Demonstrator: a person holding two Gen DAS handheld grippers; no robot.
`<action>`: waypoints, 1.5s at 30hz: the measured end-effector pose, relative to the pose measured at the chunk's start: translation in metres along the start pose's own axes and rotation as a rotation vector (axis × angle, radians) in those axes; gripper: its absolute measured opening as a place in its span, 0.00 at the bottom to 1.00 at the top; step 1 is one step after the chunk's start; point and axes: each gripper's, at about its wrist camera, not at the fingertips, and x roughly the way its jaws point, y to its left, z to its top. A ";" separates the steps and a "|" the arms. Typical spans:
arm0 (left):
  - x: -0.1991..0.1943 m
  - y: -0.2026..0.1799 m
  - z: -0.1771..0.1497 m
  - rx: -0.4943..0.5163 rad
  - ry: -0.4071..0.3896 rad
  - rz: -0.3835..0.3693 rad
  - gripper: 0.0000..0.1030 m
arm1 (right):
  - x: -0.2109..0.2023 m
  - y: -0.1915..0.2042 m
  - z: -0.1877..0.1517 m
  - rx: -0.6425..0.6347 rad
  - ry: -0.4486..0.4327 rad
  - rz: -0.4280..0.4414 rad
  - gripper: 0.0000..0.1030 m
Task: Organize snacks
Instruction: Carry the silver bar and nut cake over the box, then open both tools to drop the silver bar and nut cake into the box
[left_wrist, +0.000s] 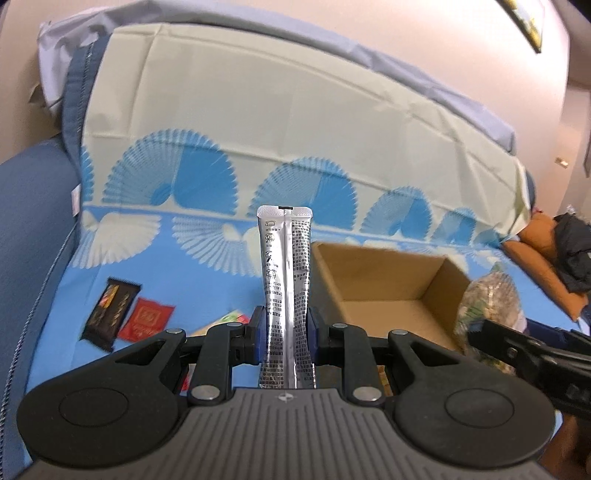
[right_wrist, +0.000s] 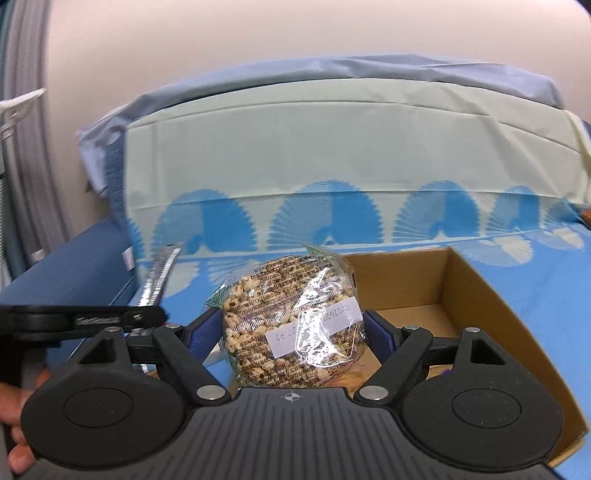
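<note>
1. Silver stick pack (left_wrist: 286, 295) stood upright, clenched btwn blue pads (left_wrist: 258, 332) of left tool (left_wrist: 286, 334); printed back seam faced the cam, top end free above the pads, w/ sofa behind it.
2. Clear bag of puffed snack (right_wrist: 293, 317) w/ white label was grasped by right tool (right_wrist: 293, 332), blue pads (right_wrist: 201, 330) pressing both sides, jaws wide around it.
3. The bag was held near the box (right_wrist: 461, 291) at its left front corner; can't tell if it was over or just beside the rim.
4. The box was brown cardboard, open-topped, sat on blue patterned cloth (left_wrist: 207, 280); what little of its floor showed was bare.
5. In left view the box (left_wrist: 391, 291) was just right of the stick pack, the bag (left_wrist: 491, 306) at its right edge w/ right tool (left_wrist: 524, 347) on it.
6. In right view left tool (right_wrist: 92, 317) came in from the left w/ the stick pack (right_wrist: 159, 277) tilted.
7. Loose on the cloth, left of the box: dark bar (left_wrist: 110, 314), red packet (left_wrist: 146, 319) touching it, and a green/red packet (left_wrist: 225, 321) partly hidden behind the left tool.
8. The cloth ran up the sofa back (left_wrist: 258, 110); blue armrest (left_wrist: 29, 221) at left.
9. Fingers (right_wrist: 14, 424) of a hand showed at lower left of right view.
</note>
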 end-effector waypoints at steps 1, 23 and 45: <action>-0.001 -0.004 0.001 0.006 -0.009 -0.013 0.24 | 0.000 -0.003 0.001 0.009 -0.005 -0.018 0.80; -0.001 -0.097 -0.013 0.151 -0.100 -0.269 0.24 | -0.004 -0.069 0.006 0.147 -0.109 -0.352 0.80; 0.006 -0.118 -0.025 0.230 -0.120 -0.321 0.40 | -0.005 -0.067 0.001 0.110 -0.147 -0.422 0.88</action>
